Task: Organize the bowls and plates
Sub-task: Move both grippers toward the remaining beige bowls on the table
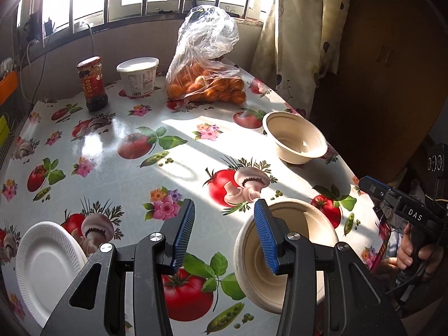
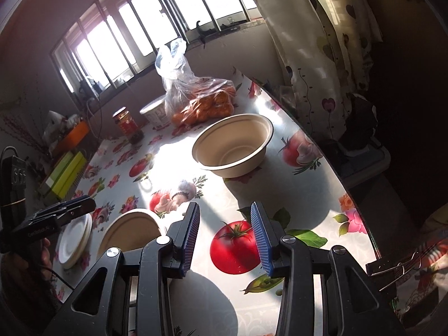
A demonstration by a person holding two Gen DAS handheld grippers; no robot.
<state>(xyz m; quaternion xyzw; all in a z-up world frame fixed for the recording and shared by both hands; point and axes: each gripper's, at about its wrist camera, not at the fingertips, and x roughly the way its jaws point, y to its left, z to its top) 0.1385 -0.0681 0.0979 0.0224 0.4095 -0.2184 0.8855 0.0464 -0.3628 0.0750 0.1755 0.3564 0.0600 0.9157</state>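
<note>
1. Surface (image 1: 117,151): table under a glossy oilcloth printed with tomatoes, mushrooms, peas and flowers; sunlit across the middle.

2. Left gripper (image 1: 224,235): black frame, blue ribbed fingers (image 1: 184,232) standing apart with nothing between them, above the near part of the surface. Its right finger overlaps the near bowl in the left wrist view; whether they touch cannot be told.

3. Right gripper (image 2: 226,238): same make, fingers (image 2: 259,235) apart and empty, over a printed tomato near the surface's right edge. Seen from the left wrist view at far right, held by a hand (image 1: 411,254).

4. Near beige paper-pulp bowl (image 1: 282,254): resting on the front of the surface, tilted, just right of the left gripper; also visible at (image 2: 131,232).

5. Far beige paper-pulp bowl (image 2: 233,145): upright, empty, near the right edge of the surface, well apart from the near bowl.

6. Stack of white foam plates (image 1: 47,266): at the front left of the surface; also visible at (image 2: 74,240).

7. Back row, near the barred window: red-labelled glass jar (image 1: 92,84), white lidded plastic tub (image 1: 138,77), clear plastic bag of oranges (image 1: 207,64).

8. Patterned cream curtain (image 1: 302,36): hanging at right.
</note>
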